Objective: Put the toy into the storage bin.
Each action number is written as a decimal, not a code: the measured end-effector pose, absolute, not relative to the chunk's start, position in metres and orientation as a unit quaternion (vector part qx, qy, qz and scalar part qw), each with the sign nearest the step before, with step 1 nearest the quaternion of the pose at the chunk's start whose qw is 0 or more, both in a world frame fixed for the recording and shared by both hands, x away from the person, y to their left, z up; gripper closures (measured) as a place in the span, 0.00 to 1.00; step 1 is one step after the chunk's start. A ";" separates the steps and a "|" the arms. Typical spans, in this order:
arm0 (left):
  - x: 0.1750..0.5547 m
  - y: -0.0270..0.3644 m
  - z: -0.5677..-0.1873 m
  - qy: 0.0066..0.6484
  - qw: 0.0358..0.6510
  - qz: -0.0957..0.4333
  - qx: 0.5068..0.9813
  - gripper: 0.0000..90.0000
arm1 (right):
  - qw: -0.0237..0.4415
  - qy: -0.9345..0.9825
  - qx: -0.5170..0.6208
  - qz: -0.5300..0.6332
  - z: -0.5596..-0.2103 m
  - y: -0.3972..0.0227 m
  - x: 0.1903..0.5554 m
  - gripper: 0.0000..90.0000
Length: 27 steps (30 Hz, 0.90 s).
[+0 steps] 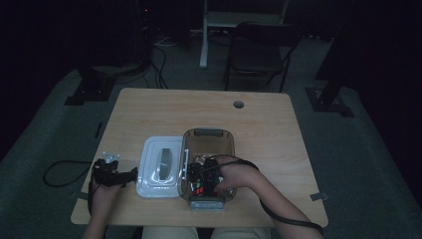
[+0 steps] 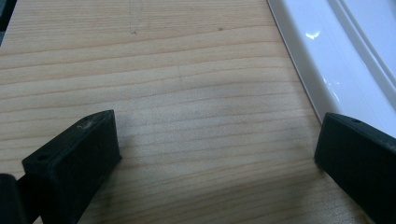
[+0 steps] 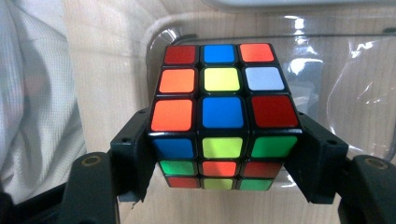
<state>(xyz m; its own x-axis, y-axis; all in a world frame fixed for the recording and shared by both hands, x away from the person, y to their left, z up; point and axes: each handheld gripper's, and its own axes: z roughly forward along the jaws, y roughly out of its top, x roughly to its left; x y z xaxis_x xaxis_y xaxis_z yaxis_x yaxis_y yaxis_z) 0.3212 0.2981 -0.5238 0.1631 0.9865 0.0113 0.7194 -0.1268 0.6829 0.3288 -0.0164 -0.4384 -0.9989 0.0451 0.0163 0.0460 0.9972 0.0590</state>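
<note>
Right now the right gripper [image 3: 223, 154] has its jaws pressed on opposite sides of a puzzle cube [image 3: 223, 112], low inside the clear bin [image 1: 226, 144]. It looks light, rigid and slick, so flat opposite faces are the sensible hold. Apart from the cube, the bin seems empty, though it's dim. The white lid [image 1: 160, 167] lies beside it, and the left gripper [image 2: 217, 154] rests wide open, holding nothing.
</note>
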 end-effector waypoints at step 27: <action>0.321 0.298 -0.524 0.600 0.276 0.241 0.711 0.01 | -0.011 -0.991 -0.061 -0.120 -0.416 -0.034 0.333 0.26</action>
<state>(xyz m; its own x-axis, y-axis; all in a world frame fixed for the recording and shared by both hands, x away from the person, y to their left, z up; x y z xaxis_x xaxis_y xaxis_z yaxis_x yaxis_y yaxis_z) 0.3211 0.2981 -0.5236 0.1636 0.9865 0.0115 0.7205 -0.1275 0.6816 0.3325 -0.0344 -0.4156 -0.9922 0.1243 -0.0068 0.1191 0.9638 0.2385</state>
